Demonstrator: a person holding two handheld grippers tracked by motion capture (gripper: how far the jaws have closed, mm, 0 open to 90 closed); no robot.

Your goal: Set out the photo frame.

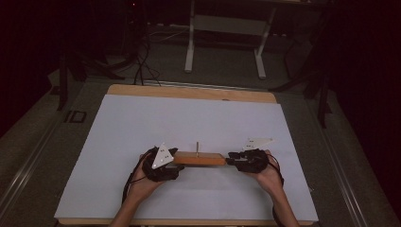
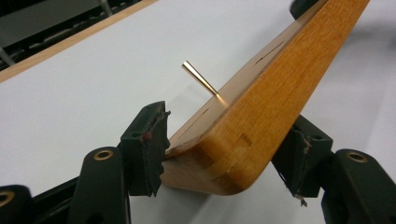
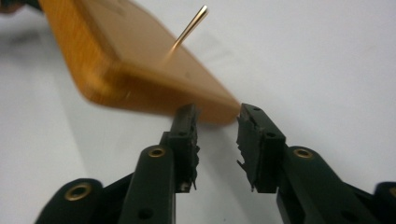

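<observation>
Each hand-held gripper, left [image 1: 176, 161] and right [image 1: 230, 160], is black with a pale three-cornered plate, brass-ringed holes and worn, frayed pads [image 2: 150, 142]; dark cables trail back. Forearms look bare, though dimly lit.

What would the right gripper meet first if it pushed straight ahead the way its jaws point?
Most likely the near end of the wooden block. The right gripper has its jaws open, with the block's corner just beyond the tips. Whether they already touch it is hard to tell; depth is unclear.
</observation>
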